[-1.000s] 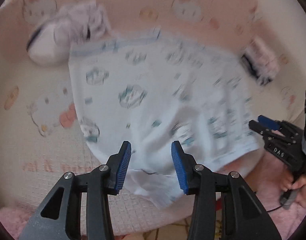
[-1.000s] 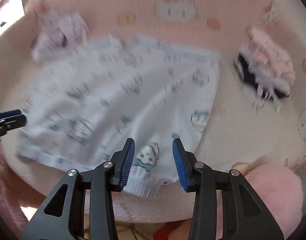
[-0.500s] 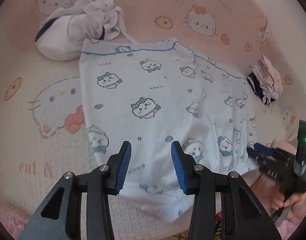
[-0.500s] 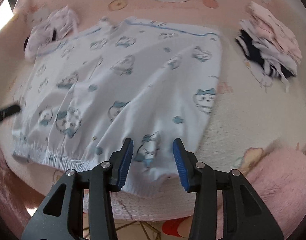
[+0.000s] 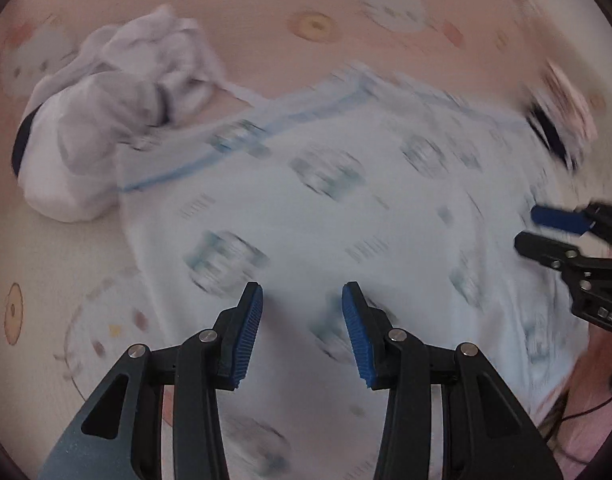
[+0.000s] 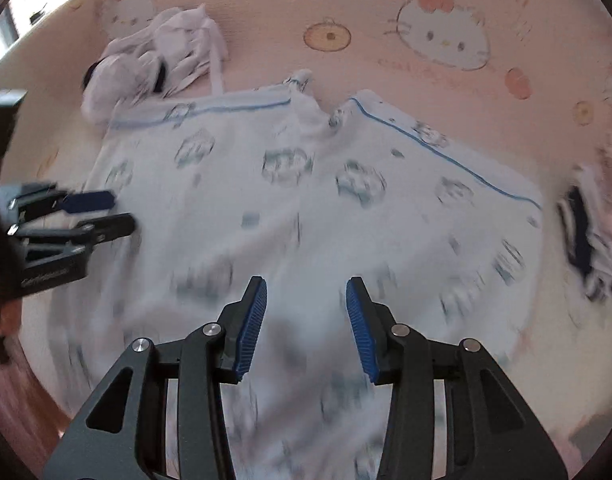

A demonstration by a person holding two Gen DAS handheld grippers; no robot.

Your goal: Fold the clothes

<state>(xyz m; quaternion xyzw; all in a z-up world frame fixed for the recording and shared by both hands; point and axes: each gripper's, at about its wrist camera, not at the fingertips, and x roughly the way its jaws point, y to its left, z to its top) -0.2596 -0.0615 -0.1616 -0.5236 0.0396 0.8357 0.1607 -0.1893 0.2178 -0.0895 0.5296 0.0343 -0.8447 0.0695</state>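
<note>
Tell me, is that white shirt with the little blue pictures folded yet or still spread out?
Spread out. The shirt lies flat and open across the pink blanket, its blue-trimmed edge showing along the far side, with no part turned over.

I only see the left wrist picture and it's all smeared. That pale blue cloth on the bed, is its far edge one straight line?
Observer: No. The right wrist view shows the printed garment with a notch midway along its blue-trimmed far edge.
Operator: And the white blob on the sheet, at the top of my picture?
Observer: On the pink sheet that is a cartoon cat face with a red bow.
Operator: Is my hand-held gripper pinching anything?
Observer: Seen side-on, the left hand-held gripper hangs over the garment's left edge, jaws apart, nothing between them.
</note>
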